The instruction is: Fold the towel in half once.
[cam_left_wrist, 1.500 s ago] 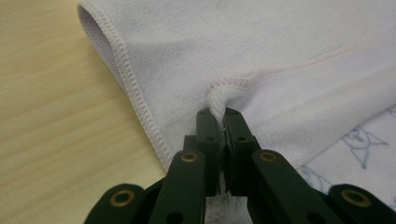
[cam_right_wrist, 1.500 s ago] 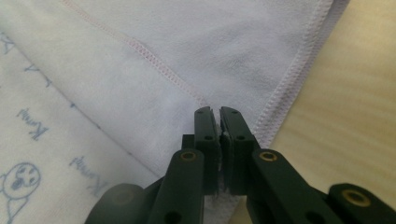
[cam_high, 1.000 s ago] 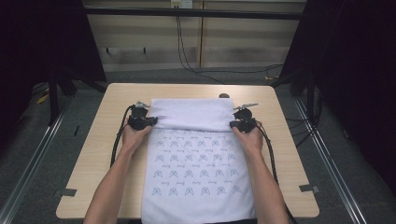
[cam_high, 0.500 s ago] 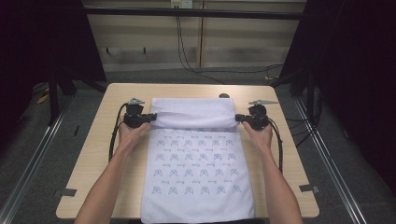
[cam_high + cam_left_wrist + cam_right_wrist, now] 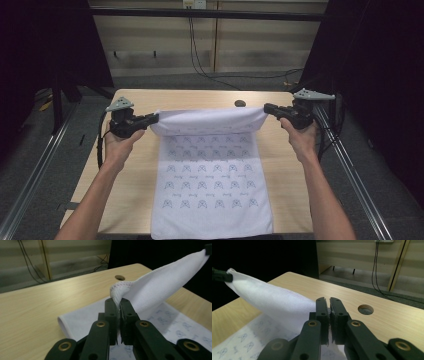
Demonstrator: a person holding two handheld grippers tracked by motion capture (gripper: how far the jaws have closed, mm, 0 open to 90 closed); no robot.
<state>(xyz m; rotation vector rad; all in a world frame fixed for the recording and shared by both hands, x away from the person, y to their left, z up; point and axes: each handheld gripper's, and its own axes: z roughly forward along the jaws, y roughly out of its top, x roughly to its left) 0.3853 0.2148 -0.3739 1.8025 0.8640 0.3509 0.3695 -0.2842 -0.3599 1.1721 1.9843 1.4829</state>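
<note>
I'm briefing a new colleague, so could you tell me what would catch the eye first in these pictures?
The white patterned cloth at the middle of the wooden table, its far edge lifted and stretched taut. The left gripper and right gripper each pinch one far corner, while the near end hangs over the table's front edge.

A light wooden rectangular table [image 5: 135, 185] with a round cable hole [image 5: 240, 103] near its far edge stands on a grey carpeted floor [image 5: 30, 190]. Behind it runs a pale beige panelled wall [image 5: 150, 35] with thin black cables [image 5: 197, 47] hanging down; black curtains [image 5: 380, 75] darken both sides.
</note>
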